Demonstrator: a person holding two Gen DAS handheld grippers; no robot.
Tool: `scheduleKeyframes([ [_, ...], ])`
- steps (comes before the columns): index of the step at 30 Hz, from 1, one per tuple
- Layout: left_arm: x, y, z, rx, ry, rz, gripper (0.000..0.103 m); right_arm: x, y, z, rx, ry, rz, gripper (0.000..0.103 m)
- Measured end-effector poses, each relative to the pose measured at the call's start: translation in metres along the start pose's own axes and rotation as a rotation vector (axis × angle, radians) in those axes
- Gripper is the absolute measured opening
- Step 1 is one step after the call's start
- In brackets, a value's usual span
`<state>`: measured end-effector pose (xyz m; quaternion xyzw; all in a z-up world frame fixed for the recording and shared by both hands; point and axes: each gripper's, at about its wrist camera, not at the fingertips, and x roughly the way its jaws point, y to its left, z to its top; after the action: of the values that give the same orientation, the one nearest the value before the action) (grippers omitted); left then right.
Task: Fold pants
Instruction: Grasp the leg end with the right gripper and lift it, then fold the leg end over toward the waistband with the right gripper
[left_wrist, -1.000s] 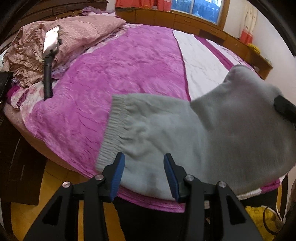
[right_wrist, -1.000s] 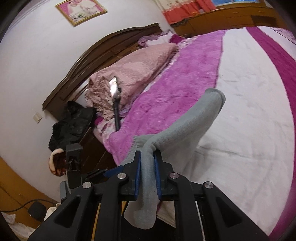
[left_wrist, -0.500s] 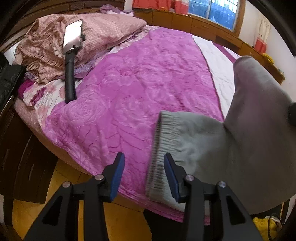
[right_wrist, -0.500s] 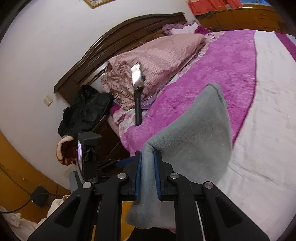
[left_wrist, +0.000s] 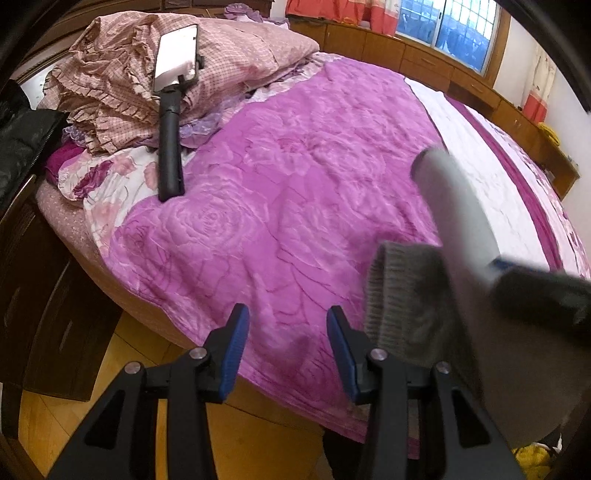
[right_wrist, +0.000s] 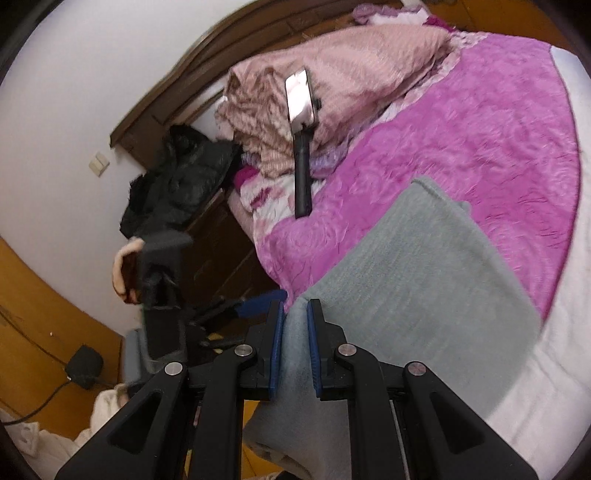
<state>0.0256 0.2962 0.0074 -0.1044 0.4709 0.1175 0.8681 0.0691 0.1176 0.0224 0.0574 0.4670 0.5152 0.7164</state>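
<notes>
The grey pants (right_wrist: 424, 280) lie partly on the purple bedspread near the bed's front edge, one part lifted. My right gripper (right_wrist: 295, 347) is shut on a fold of the grey fabric and holds it up. In the left wrist view the pants (left_wrist: 461, 288) show at the right, ribbed waistband (left_wrist: 399, 295) facing left, with the right gripper (left_wrist: 535, 295) blurred on them. My left gripper (left_wrist: 286, 354) is open and empty over the bed's edge, left of the waistband.
A phone on a black selfie stick (left_wrist: 171, 122) lies against pink bedding (left_wrist: 229, 55) at the head of the bed. A black jacket (right_wrist: 177, 184) sits on a dark wooden nightstand (right_wrist: 221, 251). Cables and cloths lie on the wooden floor (right_wrist: 48, 332).
The right gripper has carried the pants to the right across the bed. The left gripper, open throughout, is now left of the waistband rather than over the fabric.
</notes>
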Motion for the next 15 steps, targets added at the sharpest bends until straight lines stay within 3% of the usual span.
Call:
scheduleKeyframes([
  [5,-0.001,0.008,0.006,0.008,-0.009,0.014,0.046,0.032,-0.008,-0.003,0.044,0.069,-0.008,0.011],
  [10,-0.014,0.012,0.017,0.037,-0.038,0.036,0.046,0.026,-0.004,-0.010,0.045,0.039,-0.012,0.035],
  [15,-0.025,0.002,0.026,0.056,-0.047,-0.037,0.046,0.002,-0.006,-0.019,0.035,0.020,-0.010,0.043],
])
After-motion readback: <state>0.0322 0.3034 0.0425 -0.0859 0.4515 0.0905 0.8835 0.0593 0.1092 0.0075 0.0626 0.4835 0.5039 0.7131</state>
